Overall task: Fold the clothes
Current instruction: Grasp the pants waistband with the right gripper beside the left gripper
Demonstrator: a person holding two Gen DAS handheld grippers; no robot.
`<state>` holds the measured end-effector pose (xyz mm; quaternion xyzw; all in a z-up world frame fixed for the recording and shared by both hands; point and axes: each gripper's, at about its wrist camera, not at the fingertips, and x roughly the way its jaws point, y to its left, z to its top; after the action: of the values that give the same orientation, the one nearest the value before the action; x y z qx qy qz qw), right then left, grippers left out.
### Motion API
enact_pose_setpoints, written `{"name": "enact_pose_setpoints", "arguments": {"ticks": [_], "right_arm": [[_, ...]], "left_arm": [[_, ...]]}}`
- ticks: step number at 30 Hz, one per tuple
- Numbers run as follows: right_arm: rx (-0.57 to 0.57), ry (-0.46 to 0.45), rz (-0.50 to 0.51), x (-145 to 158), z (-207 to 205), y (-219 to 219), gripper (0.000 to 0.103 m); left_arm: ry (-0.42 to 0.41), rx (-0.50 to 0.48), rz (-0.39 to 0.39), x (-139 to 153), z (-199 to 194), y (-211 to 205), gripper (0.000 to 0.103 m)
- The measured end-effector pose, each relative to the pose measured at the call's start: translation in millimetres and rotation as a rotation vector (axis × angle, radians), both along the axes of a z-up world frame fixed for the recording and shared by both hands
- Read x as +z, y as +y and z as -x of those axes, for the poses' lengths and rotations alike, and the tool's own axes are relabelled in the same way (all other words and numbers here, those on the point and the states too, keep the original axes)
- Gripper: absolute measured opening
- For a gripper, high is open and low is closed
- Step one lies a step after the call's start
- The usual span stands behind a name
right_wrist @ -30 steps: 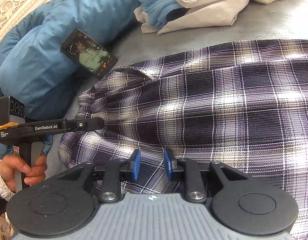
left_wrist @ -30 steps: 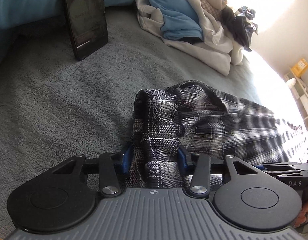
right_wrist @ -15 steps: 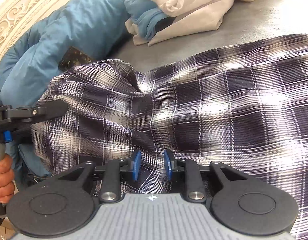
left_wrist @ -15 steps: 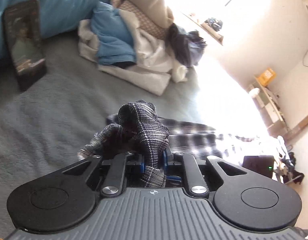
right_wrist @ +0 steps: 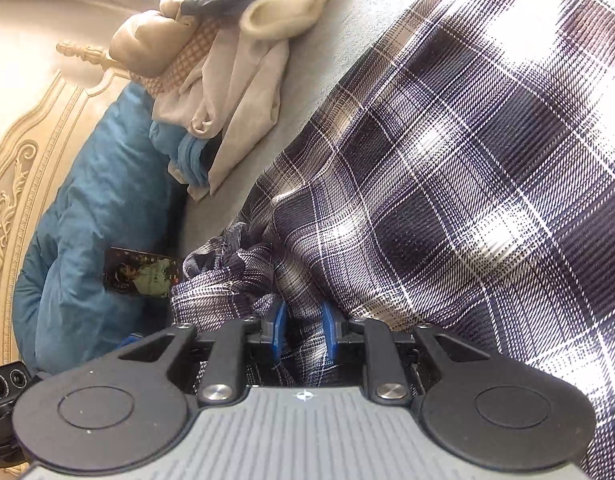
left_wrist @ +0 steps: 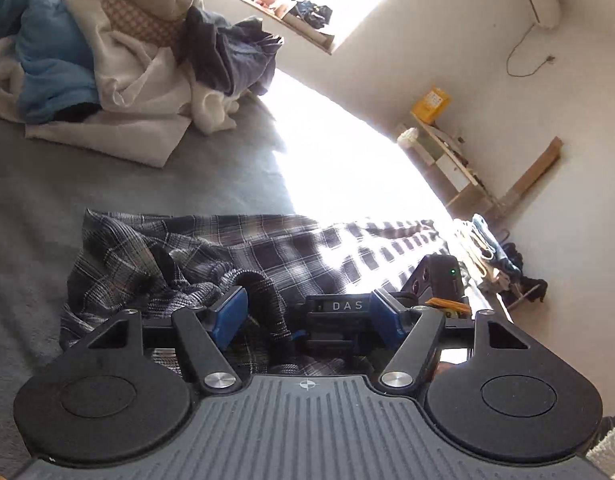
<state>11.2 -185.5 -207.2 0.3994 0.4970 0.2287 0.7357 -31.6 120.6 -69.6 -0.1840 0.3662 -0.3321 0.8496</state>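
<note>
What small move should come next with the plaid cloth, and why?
Probably bring the left tongs down onto the bunched edge of the plaid cloth and close them. They stand wide open with nothing gripped, while the right tongs are shut on a fold of the cloth, so only one side is held for folding.

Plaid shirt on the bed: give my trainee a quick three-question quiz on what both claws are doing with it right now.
1. True or false: the left claw is clamped on the plaid shirt.
2. What does the right claw grip? A) cream garment B) plaid shirt C) phone
3. Fill in: the unfolded clothes pile lies on the ___ blanket.

Key: 1 false, its jaws stand wide apart; 2 B; 3 grey.
</note>
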Motion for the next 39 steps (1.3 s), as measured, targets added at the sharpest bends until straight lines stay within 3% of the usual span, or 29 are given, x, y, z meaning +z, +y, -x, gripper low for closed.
{"name": "enact_pose_setpoints", "arguments": {"ticks": [3, 4, 7, 11, 15, 19, 28, 34, 39], "right_arm": [[-0.035, 0.017, -0.032, 1.4, 1.0, -12.1, 0.023], [-0.05, 0.021, -0.044, 2.9, 2.1, -15.6, 0.023], [-0.084, 0.001, -0.069, 11.4, 8.6, -25.7, 0.033], [-0.051, -0.076, -0.07, 30.0, 15.5, -25.3, 0.047], [0.017, -0.138, -0.008, 40.2, 18.0, -10.5, 0.047], [0.08, -0.151, 0.04, 37.3, 21.6, 8.0, 0.047], [0.029, -0.082, -0.023, 17.6, 28.8, -4.8, 0.036], [-0.036, -0.014, -0.111, 3.4, 26.6, -18.5, 0.036], [-0.06, 0.022, -0.161, -3.7, 24.0, -22.6, 0.036]], "left_arm": [[-0.071, 0.028, -0.053, 10.3, 7.4, 9.7, 0.075], [-0.082, 0.042, -0.091, 10.4, 7.1, 9.9, 0.082], [-0.057, 0.041, -0.244, -2.7, -3.5, -3.5, 0.081], [-0.036, -0.026, -0.4, -26.6, -11.4, -30.8, 0.063], [-0.039, -0.031, -0.463, -36.3, -10.9, -40.5, 0.042], [-0.032, 0.004, -0.438, -30.9, -8.7, -30.5, 0.012], [0.008, 0.101, -0.198, -16.8, -26.0, -14.6, 0.01], [-0.01, 0.17, 0.069, -20.8, -30.0, -1.6, 0.004], [0.078, 0.199, 0.114, -44.7, -42.9, -1.5, 0.005]]}}
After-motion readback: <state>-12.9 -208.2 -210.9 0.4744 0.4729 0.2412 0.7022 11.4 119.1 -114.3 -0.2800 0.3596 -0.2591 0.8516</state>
